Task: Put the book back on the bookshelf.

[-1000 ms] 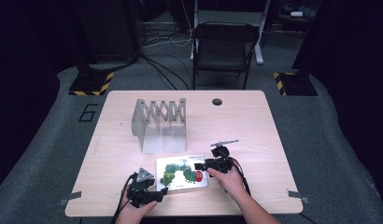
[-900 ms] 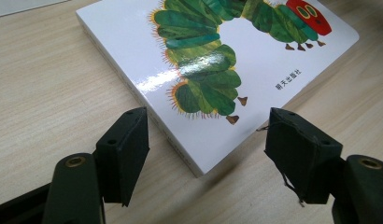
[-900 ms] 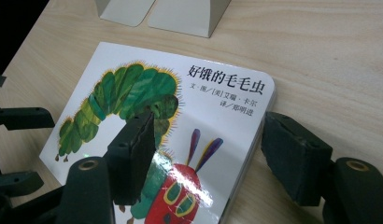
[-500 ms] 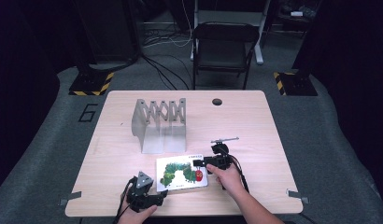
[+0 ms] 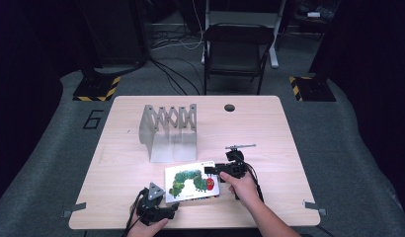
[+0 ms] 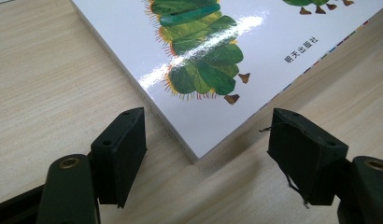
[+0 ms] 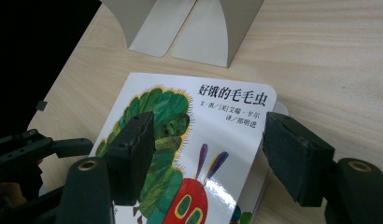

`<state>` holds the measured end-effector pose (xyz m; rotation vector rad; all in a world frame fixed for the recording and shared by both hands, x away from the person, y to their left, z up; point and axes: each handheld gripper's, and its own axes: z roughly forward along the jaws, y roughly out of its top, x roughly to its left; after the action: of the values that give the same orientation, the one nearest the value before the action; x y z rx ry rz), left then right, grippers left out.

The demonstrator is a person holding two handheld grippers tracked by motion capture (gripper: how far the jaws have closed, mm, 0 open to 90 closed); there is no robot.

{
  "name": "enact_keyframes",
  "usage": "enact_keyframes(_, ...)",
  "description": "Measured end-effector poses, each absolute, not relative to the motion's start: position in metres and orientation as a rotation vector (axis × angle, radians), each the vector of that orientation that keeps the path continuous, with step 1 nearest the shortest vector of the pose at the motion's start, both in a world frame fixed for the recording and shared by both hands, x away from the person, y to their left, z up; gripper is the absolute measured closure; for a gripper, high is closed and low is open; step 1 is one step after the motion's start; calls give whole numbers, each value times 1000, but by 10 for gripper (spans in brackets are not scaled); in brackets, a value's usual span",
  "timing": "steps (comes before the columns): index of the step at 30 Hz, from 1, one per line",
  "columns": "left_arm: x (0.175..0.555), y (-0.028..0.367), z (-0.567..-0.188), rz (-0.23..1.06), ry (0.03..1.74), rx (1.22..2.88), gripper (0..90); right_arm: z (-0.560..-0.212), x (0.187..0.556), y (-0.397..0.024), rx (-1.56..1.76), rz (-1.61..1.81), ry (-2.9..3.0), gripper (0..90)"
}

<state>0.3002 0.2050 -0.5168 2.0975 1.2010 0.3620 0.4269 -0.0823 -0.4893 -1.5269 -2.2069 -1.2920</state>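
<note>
A picture book (image 5: 190, 182) with a green caterpillar on its white cover lies flat near the table's front edge. My left gripper (image 5: 172, 209) is at its near left corner. In the left gripper view that corner (image 6: 194, 154) sits between the tips of the left gripper (image 6: 210, 158), touching neither. Those jaws have just been opening. My right gripper (image 5: 211, 171) reaches in from the book's right edge. Seen from the right gripper (image 7: 215, 156), one jaw hangs over the cover (image 7: 213, 140) and the other stands off the book's edge. Neither pad presses.
A grey accordion book rack (image 5: 168, 128) stands upright behind the book, toward the table's (image 5: 269, 133) middle left, also the rack (image 7: 199, 28) ahead of the right gripper. A cable hole (image 5: 229, 107) lies at the back. A black chair (image 5: 237, 54) stands beyond the table.
</note>
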Motion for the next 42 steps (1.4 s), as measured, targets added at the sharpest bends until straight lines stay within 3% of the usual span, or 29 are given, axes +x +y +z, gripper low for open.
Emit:
enact_keyframes(6,303,204,-517,330,1221,2073,278,-486,427,-81,-1510,-1318,-2220,343)
enact_keyframes(21,300,191,-521,438,1262,2045,267,-482,425,-81,-1499,-1336,-2221,343)
enact_keyframes(37,301,195,-521,427,1284,2018,269,-490,425,-84,-1498,-1248,-2247,316)
enact_keyframes(42,302,196,-521,423,1282,2021,269,-496,426,-83,-1450,-1204,-2262,357)
